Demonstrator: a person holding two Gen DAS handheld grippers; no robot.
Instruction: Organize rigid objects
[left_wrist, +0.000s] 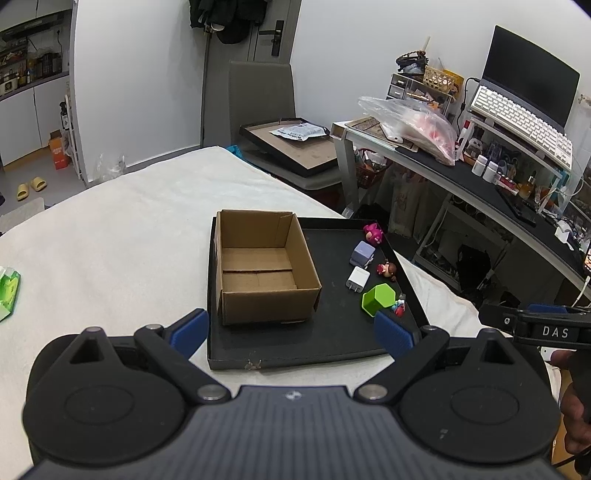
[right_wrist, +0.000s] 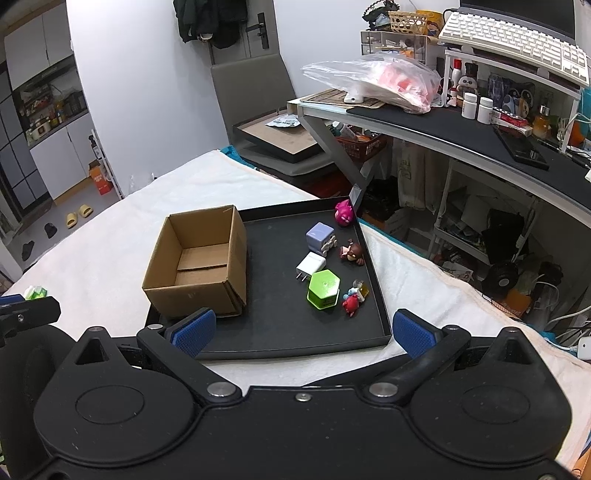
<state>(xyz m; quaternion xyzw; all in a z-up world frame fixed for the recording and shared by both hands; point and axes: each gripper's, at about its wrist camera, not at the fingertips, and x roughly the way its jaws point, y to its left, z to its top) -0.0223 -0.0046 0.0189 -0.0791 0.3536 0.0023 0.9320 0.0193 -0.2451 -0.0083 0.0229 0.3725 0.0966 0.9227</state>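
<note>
A black tray (left_wrist: 332, 343) (right_wrist: 280, 332) lies on a white-covered bed. An empty cardboard box (left_wrist: 264, 266) (right_wrist: 199, 264) stands in its left part. Along the tray's right side lie a pink figure (left_wrist: 373, 233) (right_wrist: 344, 214), a lilac cube charger (left_wrist: 362, 253) (right_wrist: 320, 237), a brown-haired figure (left_wrist: 386, 268) (right_wrist: 352, 253), a white plug (left_wrist: 357, 278) (right_wrist: 310, 265), a green hexagonal block (left_wrist: 378, 300) (right_wrist: 324, 288) and a small red-blue figure (left_wrist: 399, 306) (right_wrist: 352, 300). My left gripper (left_wrist: 291, 334) and right gripper (right_wrist: 302, 332) both hover open at the tray's near edge, holding nothing.
A cluttered desk (right_wrist: 461, 129) with keyboard (right_wrist: 517, 37) and plastic bag (right_wrist: 376, 81) runs along the right. A grey chair (right_wrist: 258, 107) carrying a flat black frame stands beyond the bed. A green packet (left_wrist: 8, 291) lies on the bed at left.
</note>
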